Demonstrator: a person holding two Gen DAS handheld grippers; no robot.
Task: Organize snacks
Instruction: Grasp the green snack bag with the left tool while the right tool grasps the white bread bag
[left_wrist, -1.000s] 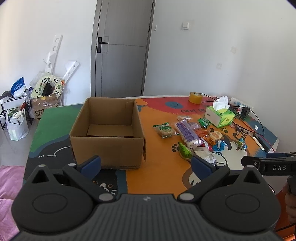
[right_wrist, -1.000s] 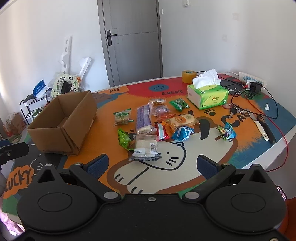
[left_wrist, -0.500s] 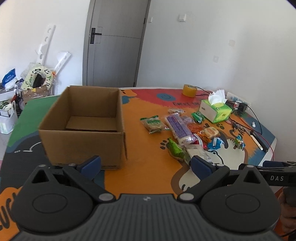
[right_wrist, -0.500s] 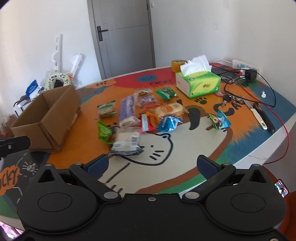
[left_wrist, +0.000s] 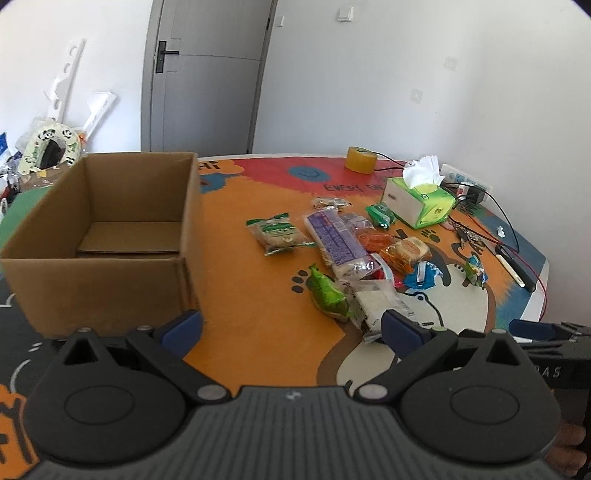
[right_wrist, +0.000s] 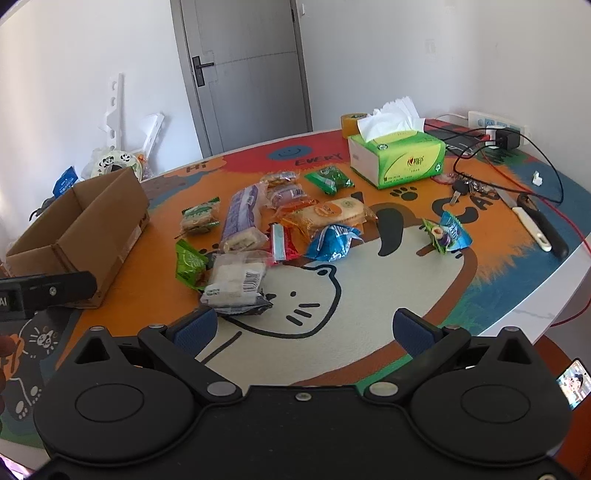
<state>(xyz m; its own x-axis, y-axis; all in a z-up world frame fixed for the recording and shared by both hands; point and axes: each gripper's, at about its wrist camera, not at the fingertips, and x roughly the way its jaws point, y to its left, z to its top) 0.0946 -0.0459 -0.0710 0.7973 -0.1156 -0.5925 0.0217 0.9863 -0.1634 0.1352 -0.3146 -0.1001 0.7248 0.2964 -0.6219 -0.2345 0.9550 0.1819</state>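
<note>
Cardboard box (left_wrist: 110, 236) sits empty, left on the table (right_wrist: 354, 295). Snack packets (right_wrist: 266, 229) lie right of it. Left tool (left_wrist: 291, 326) and right tool (right_wrist: 306, 326) both gape, holding nothing.

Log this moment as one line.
stage: pre-grasp | left hand-held gripper: open | right hand-held gripper: open | cardboard box: empty | snacks: on table

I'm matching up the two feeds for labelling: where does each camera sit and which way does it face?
Left wrist: on the left gripper, facing the cardboard box and snack pile; right gripper shows at the right edge.
Right wrist: on the right gripper, facing the snacks and tissue box; left gripper at the left edge.
Shared: box, snacks, tissue box, door.
</note>
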